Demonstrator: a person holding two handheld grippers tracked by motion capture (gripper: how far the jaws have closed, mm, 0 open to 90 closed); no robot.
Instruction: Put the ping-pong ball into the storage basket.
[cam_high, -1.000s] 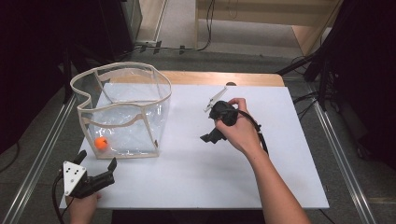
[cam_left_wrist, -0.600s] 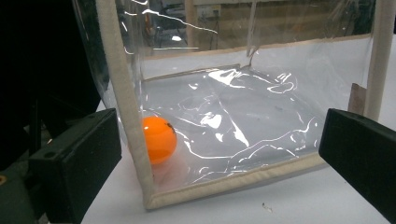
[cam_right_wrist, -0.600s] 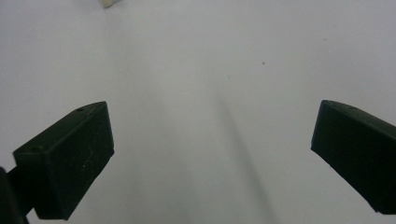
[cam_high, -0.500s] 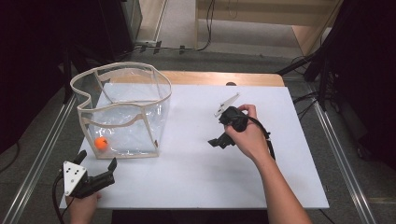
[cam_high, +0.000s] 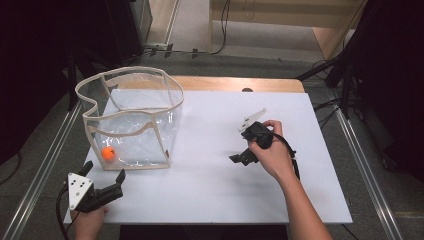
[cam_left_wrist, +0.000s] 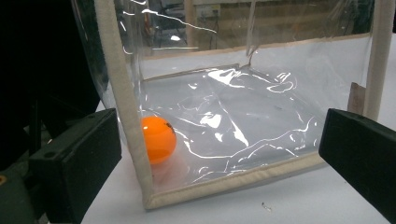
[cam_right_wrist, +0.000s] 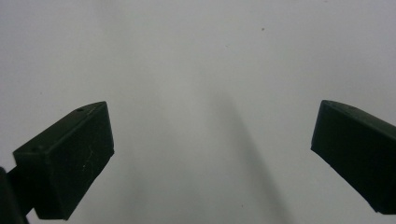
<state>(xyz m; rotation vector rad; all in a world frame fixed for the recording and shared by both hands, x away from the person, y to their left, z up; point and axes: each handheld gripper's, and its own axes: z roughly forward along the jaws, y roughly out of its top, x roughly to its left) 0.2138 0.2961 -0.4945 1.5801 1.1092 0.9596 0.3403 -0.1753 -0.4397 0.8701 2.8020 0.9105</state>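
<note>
The left gripper sits low at the table's near corner, jaws apart and aimed at the clear bag, probably lined up to reach it. An orange ball rests inside the bag's near corner. The right gripper, jaws spread and empty, hovers over bare tabletop, well apart.
</note>
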